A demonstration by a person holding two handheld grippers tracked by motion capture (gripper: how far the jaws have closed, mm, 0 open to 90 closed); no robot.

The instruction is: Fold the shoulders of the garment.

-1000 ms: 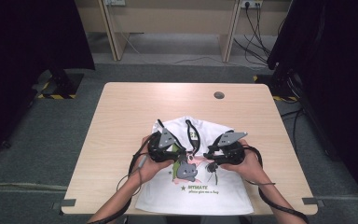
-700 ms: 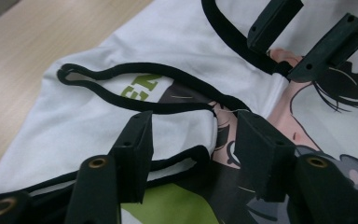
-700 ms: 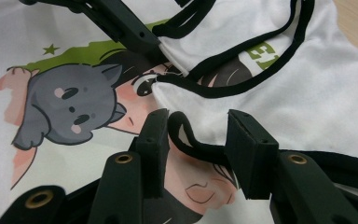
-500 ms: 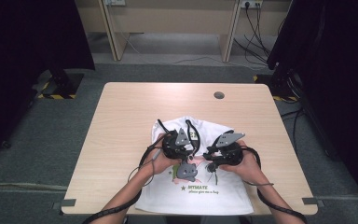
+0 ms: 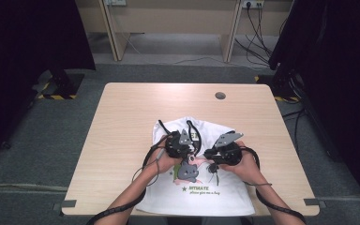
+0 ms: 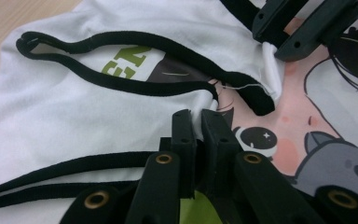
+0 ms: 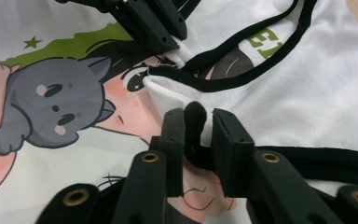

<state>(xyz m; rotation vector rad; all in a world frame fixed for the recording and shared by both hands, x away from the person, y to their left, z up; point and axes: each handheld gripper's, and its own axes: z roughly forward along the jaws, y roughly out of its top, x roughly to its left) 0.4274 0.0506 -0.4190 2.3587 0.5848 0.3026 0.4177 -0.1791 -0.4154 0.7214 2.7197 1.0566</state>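
A white sleeveless shirt (image 5: 201, 192) with black trim and a cartoon print lies on the near half of the wooden table (image 5: 122, 122). My left gripper (image 5: 183, 151) (image 6: 200, 127) has just been closing and is shut on a fold of white fabric beside the black-edged opening (image 6: 121, 63). My right gripper (image 5: 214, 158) (image 7: 198, 126) has just been closing too, with a fold of black trim (image 7: 196, 116) pinched between its jaws. Each gripper also appears in the other's view, holding cloth: the right gripper (image 6: 279, 44) and the left gripper (image 7: 170, 44). The two stand close together over the shirt's upper middle.
A round cable hole (image 5: 220, 95) sits in the table's far right part. Bare wood runs left, right and beyond the shirt. Black curtains (image 5: 28, 47) hang on both sides, and cables (image 5: 258, 18) lie on the floor behind.
My left gripper has moved right toward the right gripper and closed on the shirt. The right hand has stayed in place.
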